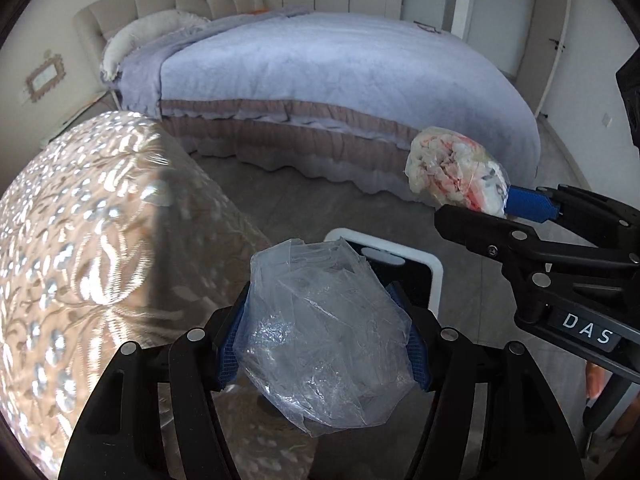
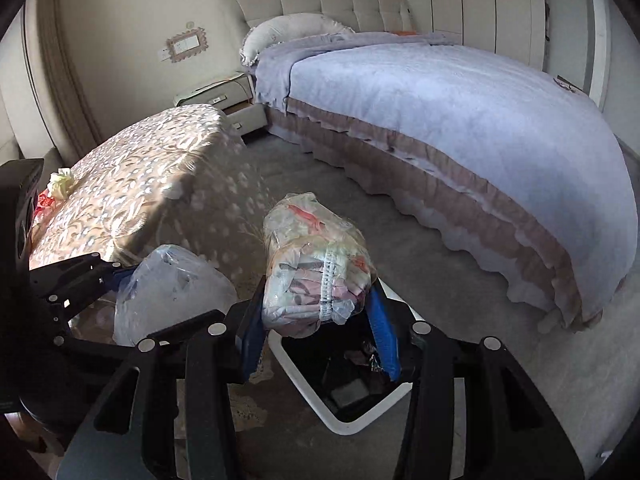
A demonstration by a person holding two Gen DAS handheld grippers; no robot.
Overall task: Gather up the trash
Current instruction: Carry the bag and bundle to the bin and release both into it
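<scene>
Over the bin: both claws are held above the white-rimmed trash bin [image 2: 320, 408] on the floor, between the patterned bench [image 2: 132, 184] on the left and the bed [image 2: 460, 112] on the right.
Left claw [image 1: 324, 344]: closed on a crumpled clear plastic bag [image 1: 324, 340], pinched between the blue pads.
Right claw [image 2: 316, 320]: closed on a wrapped bundle of printed packaging [image 2: 316, 268]; the bundle sticks up past the fingertips.
Step judged: carry to the bin, release pending.
Doing it well: each load should be centred over the dark opening, not the rim, before the jaws are opened; light plastic may cling to the pads, so a wide opening is advised.
Pose: both claws are angled downward, side by side, close but apart; left one is seen beside the bench edge.
Left over: more scraps [image 2: 60, 186] are seen on the bench's far left edge.
</scene>
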